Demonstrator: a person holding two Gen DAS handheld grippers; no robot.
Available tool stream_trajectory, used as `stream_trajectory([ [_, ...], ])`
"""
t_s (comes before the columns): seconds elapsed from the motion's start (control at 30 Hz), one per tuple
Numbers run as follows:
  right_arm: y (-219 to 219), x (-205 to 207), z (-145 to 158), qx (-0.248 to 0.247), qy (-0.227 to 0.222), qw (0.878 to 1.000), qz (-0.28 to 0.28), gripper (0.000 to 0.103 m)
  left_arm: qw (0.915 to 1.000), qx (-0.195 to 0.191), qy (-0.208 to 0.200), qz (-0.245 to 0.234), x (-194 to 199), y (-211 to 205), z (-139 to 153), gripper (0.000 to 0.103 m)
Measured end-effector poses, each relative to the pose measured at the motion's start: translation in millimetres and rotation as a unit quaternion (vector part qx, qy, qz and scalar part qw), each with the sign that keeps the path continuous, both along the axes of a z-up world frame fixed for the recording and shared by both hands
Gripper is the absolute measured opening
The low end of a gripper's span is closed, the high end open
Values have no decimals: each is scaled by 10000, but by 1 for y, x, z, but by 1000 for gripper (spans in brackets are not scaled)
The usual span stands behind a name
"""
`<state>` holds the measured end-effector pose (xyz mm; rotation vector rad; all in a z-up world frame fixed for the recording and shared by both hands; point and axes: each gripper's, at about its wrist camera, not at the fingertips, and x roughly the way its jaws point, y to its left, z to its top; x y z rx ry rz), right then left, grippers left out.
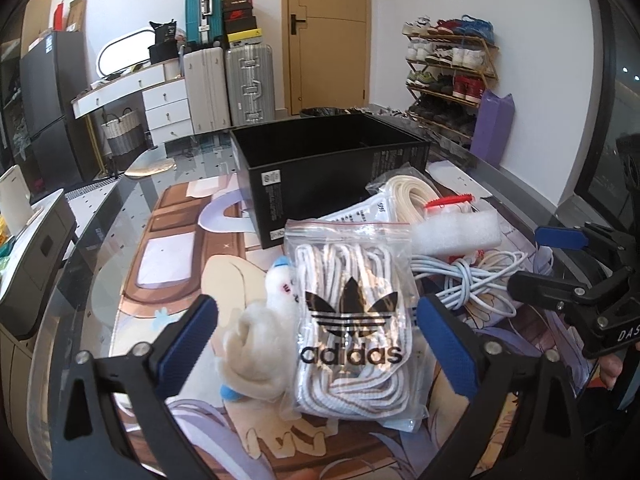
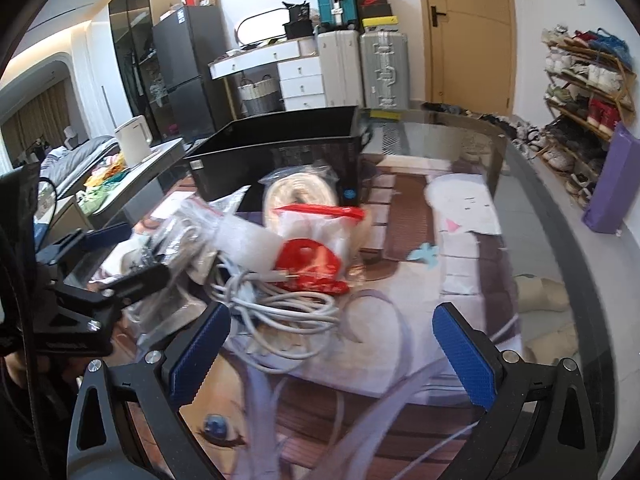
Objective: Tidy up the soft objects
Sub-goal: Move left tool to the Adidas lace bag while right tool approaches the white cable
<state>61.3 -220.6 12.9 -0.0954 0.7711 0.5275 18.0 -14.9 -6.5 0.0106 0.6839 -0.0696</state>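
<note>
White plush toy [image 1: 256,332] half hidden behind laces bag [image 1: 352,320].

Landmark: box [image 1: 332,168], on the table [image 1: 100,240].
Lace bag [image 1: 348,316]: in front of the box.
Plush toy [image 1: 260,344]: just left of the lace bag, touching it.
Coiled cable [image 1: 468,280]: front-right of the box, right of the lace bag.
Foam block [image 1: 456,232]: between cable and box.
Suitcases [image 1: 228,84]: behind the box, on the floor.
</note>
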Motion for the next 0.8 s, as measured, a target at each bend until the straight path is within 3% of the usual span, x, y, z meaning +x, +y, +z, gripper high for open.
stream_trajectory([
  [0.07,8,0,-2,22,84,9999,99,103,9999,37,77,-64,2,-3,-2,86],
  [0.2,22,0,-8,-40,236,9996,179,103,9998,89,37,-200,0,-7,-2,79],
  [0.37,27,10,-19,74,593,9982,-24,103,9995,46,-73,-295,-6,-7,1,63],
  [0.63,29,22,-22,189,725,9967,-299,103,9991,-20,-186,-386,-9,-9,5,54],
  [0.7,33,25,-23,147,724,9967,-334,103,9991,-42,-141,-387,-9,-9,4,47],
  [0.8,37,28,-23,54,702,9967,-392,103,9993,-91,-116,-337,-9,-7,3,47],
])
